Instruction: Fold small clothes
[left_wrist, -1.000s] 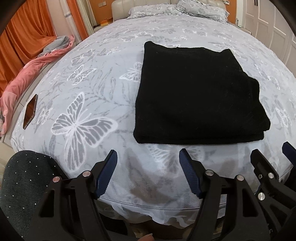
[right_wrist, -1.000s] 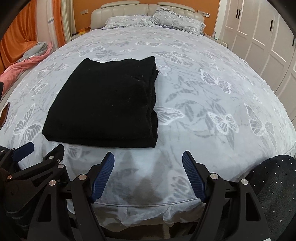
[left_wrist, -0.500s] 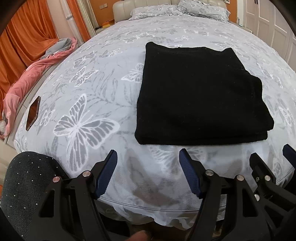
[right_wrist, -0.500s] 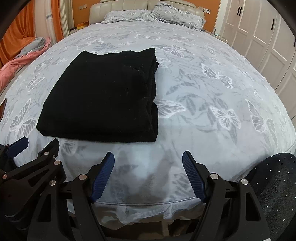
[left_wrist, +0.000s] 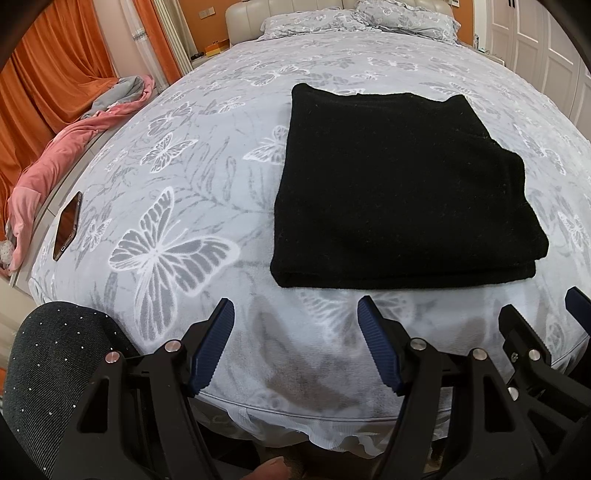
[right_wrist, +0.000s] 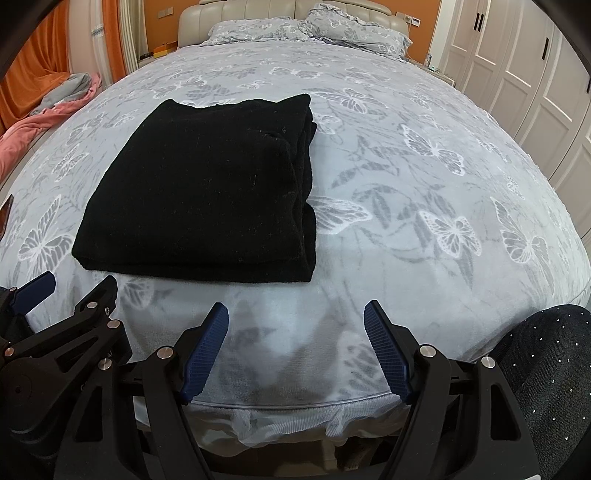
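Observation:
A black garment lies folded into a flat rectangle on the grey butterfly-print bedspread. Its stacked layers show along the right edge in the right wrist view. My left gripper hangs open over the bed's near edge, just short of the garment's front hem, with nothing between its blue pads. My right gripper is open too, side by side with the left, below the garment's front right corner. Each wrist view catches the other gripper at its side.
A phone lies near the bed's left edge. Pink and grey bedding is heaped at the left by orange curtains. Pillows sit at the headboard. White wardrobe doors line the right. Dotted dark trouser knees flank the grippers.
Both views have shifted slightly, so the garment sits a little lower and nearer in frame. The garment itself has not moved and both grippers stay open.

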